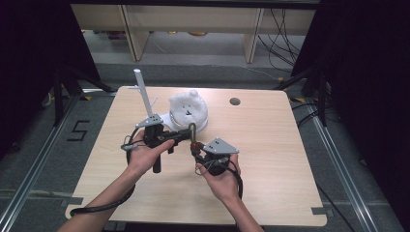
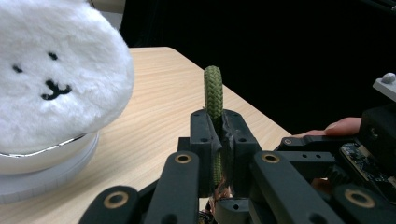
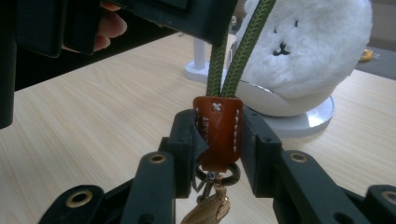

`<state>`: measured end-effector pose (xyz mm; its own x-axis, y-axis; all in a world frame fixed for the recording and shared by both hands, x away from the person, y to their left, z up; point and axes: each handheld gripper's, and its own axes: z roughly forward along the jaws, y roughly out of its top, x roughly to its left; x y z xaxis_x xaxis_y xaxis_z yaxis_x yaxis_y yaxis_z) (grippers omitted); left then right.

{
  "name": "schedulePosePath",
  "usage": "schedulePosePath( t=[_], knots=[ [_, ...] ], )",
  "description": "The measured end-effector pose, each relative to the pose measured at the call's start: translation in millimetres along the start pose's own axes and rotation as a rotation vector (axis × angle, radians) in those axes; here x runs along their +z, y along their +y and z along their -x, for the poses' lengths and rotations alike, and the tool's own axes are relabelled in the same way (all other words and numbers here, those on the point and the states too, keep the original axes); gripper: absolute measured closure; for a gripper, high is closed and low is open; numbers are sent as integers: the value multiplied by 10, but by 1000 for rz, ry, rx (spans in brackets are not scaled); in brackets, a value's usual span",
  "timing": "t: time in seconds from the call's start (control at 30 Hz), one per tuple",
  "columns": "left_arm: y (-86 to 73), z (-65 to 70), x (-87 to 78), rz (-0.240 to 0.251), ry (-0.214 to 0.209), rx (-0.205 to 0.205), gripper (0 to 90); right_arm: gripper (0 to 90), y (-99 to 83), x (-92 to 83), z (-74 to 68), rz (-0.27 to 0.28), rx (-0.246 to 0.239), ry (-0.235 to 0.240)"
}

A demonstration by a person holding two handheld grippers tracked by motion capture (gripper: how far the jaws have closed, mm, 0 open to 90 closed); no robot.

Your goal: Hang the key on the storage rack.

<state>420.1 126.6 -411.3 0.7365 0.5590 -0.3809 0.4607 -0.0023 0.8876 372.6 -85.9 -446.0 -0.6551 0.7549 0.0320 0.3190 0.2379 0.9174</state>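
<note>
Even overhead light brightens the wooden table [image 1: 270,159]; surroundings at left and right of the frame fall into darkness; shadows stay soft; in the gripper views the near jaws blur slightly.

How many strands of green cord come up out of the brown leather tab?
2. Both strands of the green cord rise side by side from the brown leather tab, which the right gripper clamps; higher up, the left gripper pinches the loop.

Green cord loop [image 1: 192,131], brown leather tab [image 3: 218,133]
</note>
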Motion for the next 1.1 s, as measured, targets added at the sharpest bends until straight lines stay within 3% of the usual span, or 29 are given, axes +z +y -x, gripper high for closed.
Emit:
schedulePosePath(
  t=[0.07, 0.2, 0.5, 0.7, 0.9, 1.1],
  knots=[
    [11, 0, -20, 1, -1, 14, 838, 671, 4, 9, 5, 4, 3, 22],
    [38, -16, -87, 8, 39, 54, 839, 545, 21, -22, 0, 27, -18, 16],
    [75, -154, -290, 3, 123, 127, 839, 533, -36, -120, 95, 26, -11, -3],
    [90, -268, -417, -2, 172, 139, 839, 534, -87, -208, 162, 7, 1, -39],
    [124, -418, -546, 4, 215, 136, 839, 534, -159, -292, 297, 32, 6, -71],
    [158, -564, -661, 11, 256, 131, 839, 533, -226, -414, 435, 36, 28, -146]
  ],
)
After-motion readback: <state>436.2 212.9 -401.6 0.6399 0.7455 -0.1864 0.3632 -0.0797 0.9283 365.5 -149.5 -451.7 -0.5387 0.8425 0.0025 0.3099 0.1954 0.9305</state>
